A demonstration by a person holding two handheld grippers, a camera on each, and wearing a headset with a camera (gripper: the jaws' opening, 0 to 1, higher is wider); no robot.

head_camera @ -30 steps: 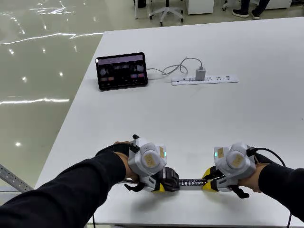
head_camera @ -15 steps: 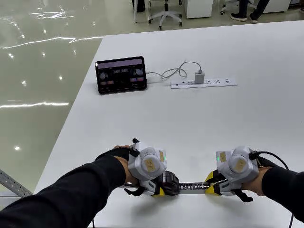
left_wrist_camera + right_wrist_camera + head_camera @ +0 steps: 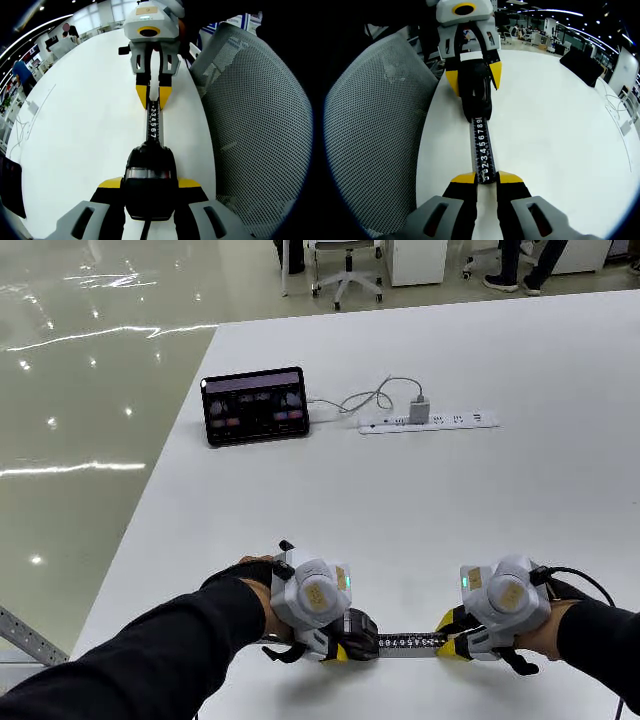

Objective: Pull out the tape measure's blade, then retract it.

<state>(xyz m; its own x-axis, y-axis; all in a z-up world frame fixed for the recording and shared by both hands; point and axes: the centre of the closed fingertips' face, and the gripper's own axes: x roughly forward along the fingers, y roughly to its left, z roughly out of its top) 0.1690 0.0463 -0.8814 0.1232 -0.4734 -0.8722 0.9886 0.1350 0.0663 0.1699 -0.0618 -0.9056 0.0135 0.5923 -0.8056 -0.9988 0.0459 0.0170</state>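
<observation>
At the near edge of the tabletop (image 3: 450, 520), the left hand-held gripper (image 3: 150, 186) is clamped from both sides on the black tape measure case (image 3: 150, 162), holding it just over the white surface. From the case mouth a short run of blade (image 3: 480, 145) stretches straight to the right hand-held gripper (image 3: 486, 178), whose yellow-tipped jaws are pinched together on the blade's free end. Only the first printed numerals are out, and the blade looks flat and taut between the two. A mesh chair back (image 3: 260, 125) stands just off the tabletop edge beside them.

This reads as the pulling-out step, early on. The next move likely calls for the right gripper to draw away in line with the blade while the left holds the case steady. The retraction would then want a guided return, not a release that lets the blade snap.

Farther across the tabletop, well apart from the work, lie a tablet (image 3: 255, 405) and a power strip (image 3: 430, 421) with a charger (image 3: 420, 403) plugged in.
</observation>
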